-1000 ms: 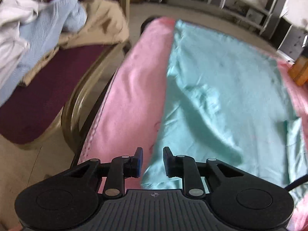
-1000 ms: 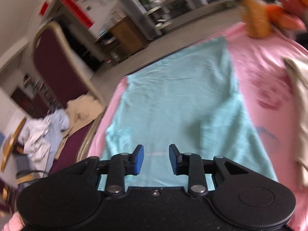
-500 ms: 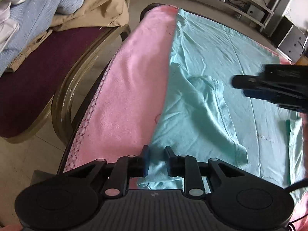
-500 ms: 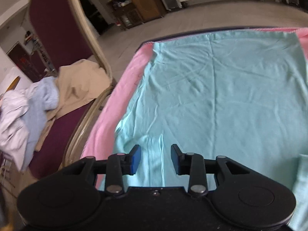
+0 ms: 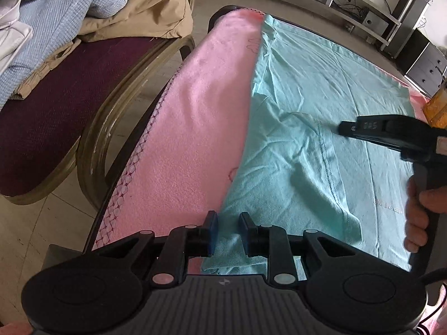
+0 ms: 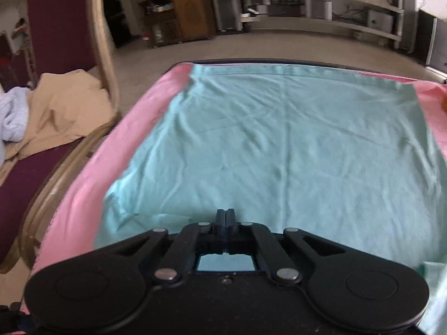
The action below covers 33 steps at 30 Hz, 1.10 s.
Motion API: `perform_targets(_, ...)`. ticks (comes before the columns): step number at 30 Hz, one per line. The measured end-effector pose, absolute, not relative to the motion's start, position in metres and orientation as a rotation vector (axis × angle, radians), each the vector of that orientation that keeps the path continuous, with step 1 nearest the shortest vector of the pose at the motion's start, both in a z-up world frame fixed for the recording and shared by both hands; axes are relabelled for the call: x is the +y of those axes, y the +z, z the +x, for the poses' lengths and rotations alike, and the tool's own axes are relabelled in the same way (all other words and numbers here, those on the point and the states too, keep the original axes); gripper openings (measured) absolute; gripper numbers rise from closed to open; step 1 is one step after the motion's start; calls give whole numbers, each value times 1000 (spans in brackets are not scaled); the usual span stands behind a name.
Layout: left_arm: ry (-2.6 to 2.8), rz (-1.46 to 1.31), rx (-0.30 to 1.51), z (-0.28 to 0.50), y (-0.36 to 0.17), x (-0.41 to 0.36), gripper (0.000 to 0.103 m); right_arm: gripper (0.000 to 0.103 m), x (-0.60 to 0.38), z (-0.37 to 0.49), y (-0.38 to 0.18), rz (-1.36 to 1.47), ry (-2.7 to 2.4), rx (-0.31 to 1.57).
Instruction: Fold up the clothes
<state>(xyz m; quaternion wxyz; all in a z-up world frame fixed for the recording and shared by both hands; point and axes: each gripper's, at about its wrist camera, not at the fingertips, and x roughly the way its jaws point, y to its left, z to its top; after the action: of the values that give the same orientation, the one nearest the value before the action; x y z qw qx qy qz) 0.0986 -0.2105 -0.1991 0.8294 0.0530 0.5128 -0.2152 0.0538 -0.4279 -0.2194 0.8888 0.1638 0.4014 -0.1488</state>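
A teal garment (image 5: 321, 128) lies spread flat on a table covered by a pink towel (image 5: 195, 128); it also shows in the right wrist view (image 6: 293, 150). My left gripper (image 5: 226, 231) is open, its jaws straddling the garment's near left corner, a sleeve edge. My right gripper (image 6: 225, 217) is shut low on the garment near the folded sleeve; whether cloth is pinched is hidden. It shows from the side in the left wrist view (image 5: 346, 128), tips on the sleeve fold.
A maroon chair (image 5: 56, 111) with a gold frame stands left of the table, piled with beige (image 5: 145, 8), light blue (image 5: 56, 28) and white clothes. An orange object (image 5: 438, 106) sits at the table's far right. Shelves and cabinets (image 6: 321, 8) line the back wall.
My right gripper has closed from open and dropped onto the garment by the sleeve. My left gripper has moved in lower over the near left corner and stays open.
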Motion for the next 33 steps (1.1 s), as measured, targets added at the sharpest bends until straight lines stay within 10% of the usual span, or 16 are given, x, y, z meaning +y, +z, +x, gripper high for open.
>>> perform_targets(16,-453,121,1080,96,-199,-209,26,1,-441,57,-239,915,-165,776)
perform_targets(25,-448,114,1081,97,-198,-209,26,21,-434,18,-218,913,88,845)
perform_targets(29,-447,121,1073,96,-198,-210,26,0,-422,17,-243,956,88,937)
perform_targets(33,-449,122,1071,96,-198,-208,26,2,-451,-12,-233,968,-175,812)
